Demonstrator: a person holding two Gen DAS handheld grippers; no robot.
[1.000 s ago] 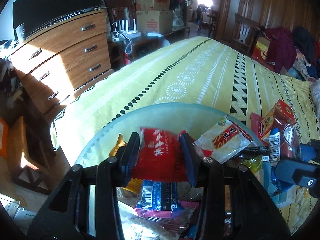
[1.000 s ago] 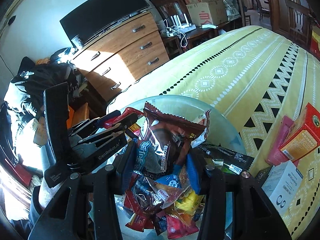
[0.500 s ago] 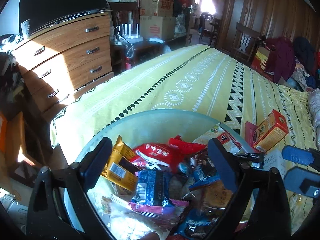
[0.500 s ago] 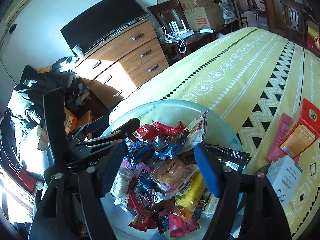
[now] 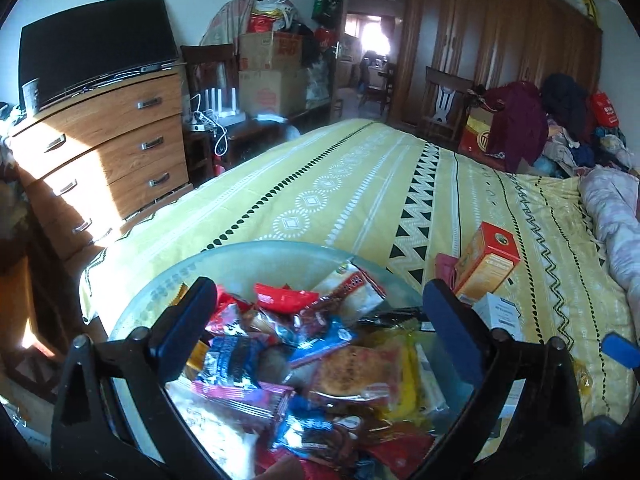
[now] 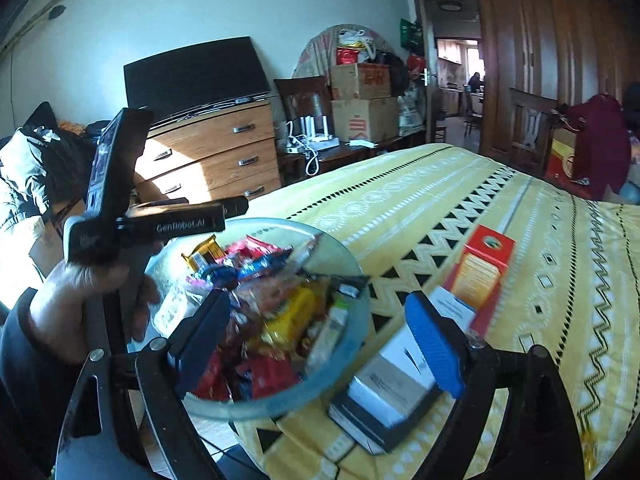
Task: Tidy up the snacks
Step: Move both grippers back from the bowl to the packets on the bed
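Both your claws gape, nothing held, over the bed's near corner

Left gripper (image 5: 320,324) hangs spread above the snack bowl (image 6: 352,268); snack packets (image 5: 320,360) lie heaped between its fingers. Right gripper (image 6: 320,340) straddles the bowl's right rim and the white box (image 6: 392,388); orange box (image 6: 484,272) just beyond

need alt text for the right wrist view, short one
An open right gripper hangs over the near rim of a glass bowl full of wrapped snacks on a yellow patterned bed. A white box and an orange box lie beside the bowl.
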